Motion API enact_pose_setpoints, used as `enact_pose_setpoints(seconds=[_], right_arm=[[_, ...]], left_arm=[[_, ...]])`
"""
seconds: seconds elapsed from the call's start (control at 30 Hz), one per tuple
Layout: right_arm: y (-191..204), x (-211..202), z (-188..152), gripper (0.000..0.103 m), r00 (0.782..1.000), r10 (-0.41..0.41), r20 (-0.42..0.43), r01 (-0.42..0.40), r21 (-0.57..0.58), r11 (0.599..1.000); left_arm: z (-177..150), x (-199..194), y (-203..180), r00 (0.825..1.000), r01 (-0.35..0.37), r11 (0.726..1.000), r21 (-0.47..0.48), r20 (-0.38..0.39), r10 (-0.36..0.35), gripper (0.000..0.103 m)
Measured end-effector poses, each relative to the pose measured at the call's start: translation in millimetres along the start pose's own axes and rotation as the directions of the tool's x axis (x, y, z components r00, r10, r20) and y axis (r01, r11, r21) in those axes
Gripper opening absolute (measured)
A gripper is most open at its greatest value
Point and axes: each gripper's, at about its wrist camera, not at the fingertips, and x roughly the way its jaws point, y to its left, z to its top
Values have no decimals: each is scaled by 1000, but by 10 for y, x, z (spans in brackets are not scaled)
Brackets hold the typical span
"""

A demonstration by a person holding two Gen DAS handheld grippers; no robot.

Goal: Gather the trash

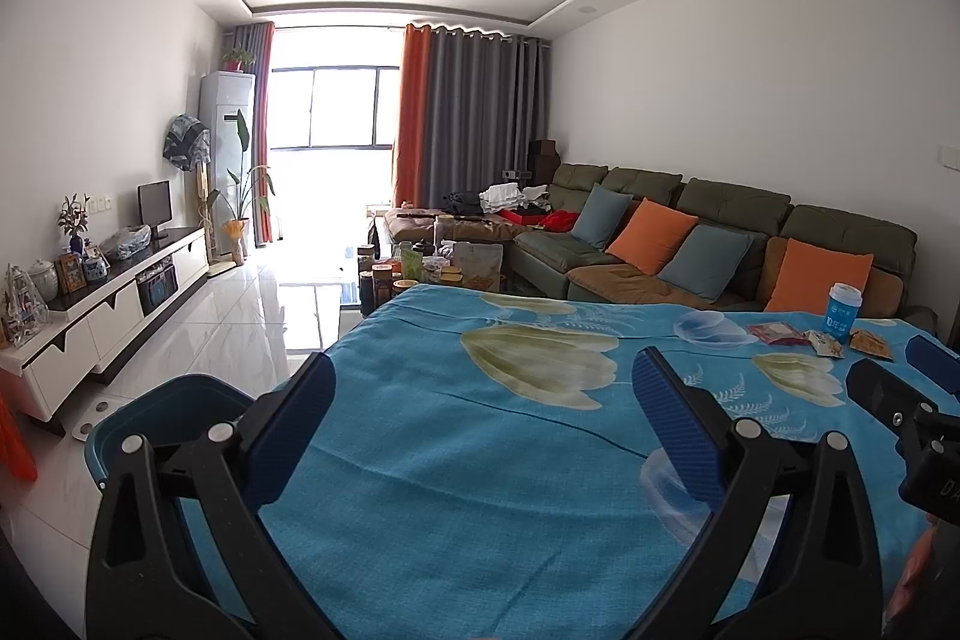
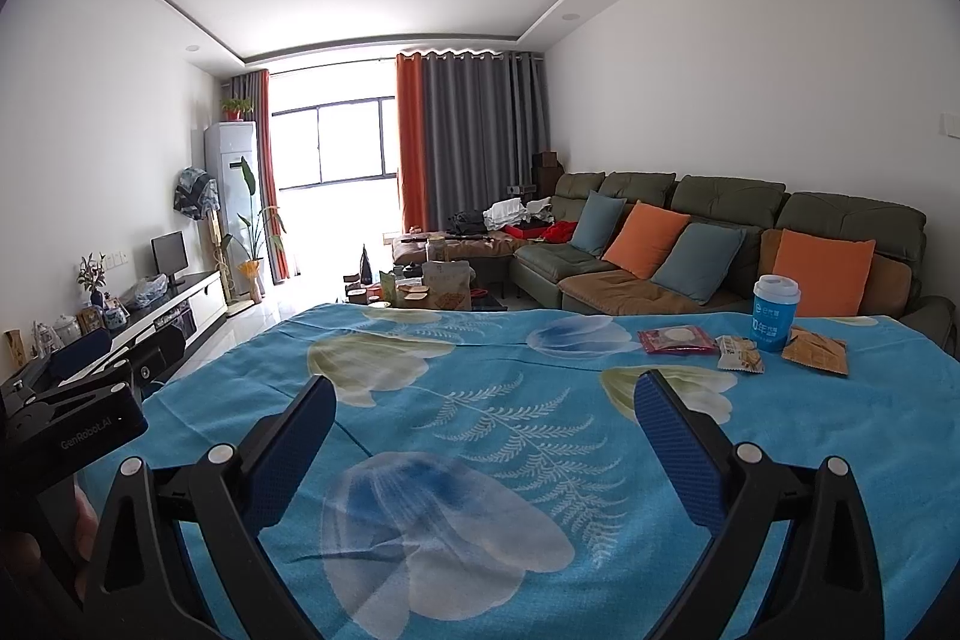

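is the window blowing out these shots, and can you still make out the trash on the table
Left wrist view: the window is blown out, with glare on the floor. Right wrist view: similar glare, yet the blue cup and wrappers read clearly; fisheye bends the edges.

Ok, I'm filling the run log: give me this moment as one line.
phase: start | left tool: open, empty | right tool: open, empty | trash: cup, three wrappers on tablecloth | bin: left

Daylight floods in through the window (image 1: 336,112), blown out to white around the frame, with glare streaking the glossy floor tiles (image 1: 270,304). Both fisheye views bend walls and ceiling, with dark vignetted corners. The tablecloth (image 2: 480,400) stays evenly lit and sharp.
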Motion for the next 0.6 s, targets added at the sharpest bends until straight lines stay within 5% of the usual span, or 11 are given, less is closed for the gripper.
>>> enact_pose_setpoints(seconds=[0.6], right_arm=[[-4,7,5,96,1000,-1,2,1,2,1000]], left_arm=[[-2,-6,3,1000,4,1000,-3,-3,-4,98]])
